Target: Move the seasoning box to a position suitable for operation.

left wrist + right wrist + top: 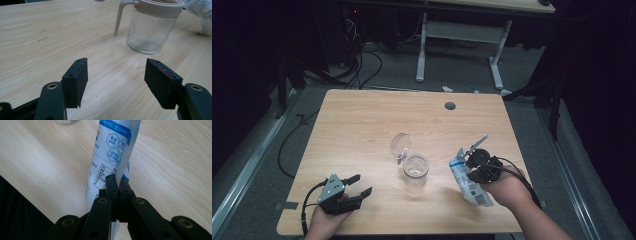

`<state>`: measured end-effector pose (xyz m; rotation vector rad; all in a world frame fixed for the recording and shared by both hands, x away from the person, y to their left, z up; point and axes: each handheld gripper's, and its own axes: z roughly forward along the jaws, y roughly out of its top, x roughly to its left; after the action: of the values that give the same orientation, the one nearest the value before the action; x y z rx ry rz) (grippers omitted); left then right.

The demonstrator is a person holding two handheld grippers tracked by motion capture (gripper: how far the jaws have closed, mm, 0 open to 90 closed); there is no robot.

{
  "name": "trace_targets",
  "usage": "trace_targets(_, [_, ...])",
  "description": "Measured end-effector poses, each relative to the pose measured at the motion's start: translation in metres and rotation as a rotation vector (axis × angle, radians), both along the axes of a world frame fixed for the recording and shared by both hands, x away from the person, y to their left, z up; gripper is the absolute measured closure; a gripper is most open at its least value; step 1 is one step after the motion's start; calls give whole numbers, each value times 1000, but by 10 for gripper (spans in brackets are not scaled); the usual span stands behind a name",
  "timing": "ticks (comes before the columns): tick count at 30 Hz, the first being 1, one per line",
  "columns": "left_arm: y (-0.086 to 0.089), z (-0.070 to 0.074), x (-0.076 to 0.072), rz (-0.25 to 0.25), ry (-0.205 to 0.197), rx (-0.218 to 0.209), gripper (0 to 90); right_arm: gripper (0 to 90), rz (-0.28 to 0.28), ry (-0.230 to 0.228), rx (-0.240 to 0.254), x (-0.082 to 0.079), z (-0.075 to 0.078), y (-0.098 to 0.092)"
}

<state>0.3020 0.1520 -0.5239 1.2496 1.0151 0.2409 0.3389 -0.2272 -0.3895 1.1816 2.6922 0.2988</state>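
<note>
A clear cup (415,171) stands near the middle of the wooden table (362,120), its hinged lid (401,145) flipped open behind it. To its right, a blue and white pouch (468,186) is pinched at its edge by my right gripper (466,162), whose jaws are shut on it. In the right gripper view the pouch (112,152) rises from between the closed right gripper (117,182). My left gripper (358,184) rests at the front left, open and holding nothing. In the left gripper view the left gripper (116,80) faces the cup (152,27), well short of it.
A round cable hole (450,105) sits near the table's far edge. Beyond the table stand the white legs of another desk (422,50), and cables lie on the floor (362,65). Bare wood spreads across the table's left and far parts.
</note>
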Motion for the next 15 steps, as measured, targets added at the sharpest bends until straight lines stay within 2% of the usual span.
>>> trace_targets(6, [-12, -1, -5, -36, -16, 15, 380, 900, -11, 6, -2, -2, 8, -1])
trace_targets(9, [-27, 0, -9, -67, -18, 30, 384, 900, -13, -5, 7, -4, 11, -3])
trace_targets(13, [-52, -1, -18, -104, -56, 55, 366, 900, -11, -12, 22, -6, 11, -3])
trace_targets(15, [-65, 0, -22, -138, -38, 56, 378, 900, -7, -16, 31, -8, 9, -3])
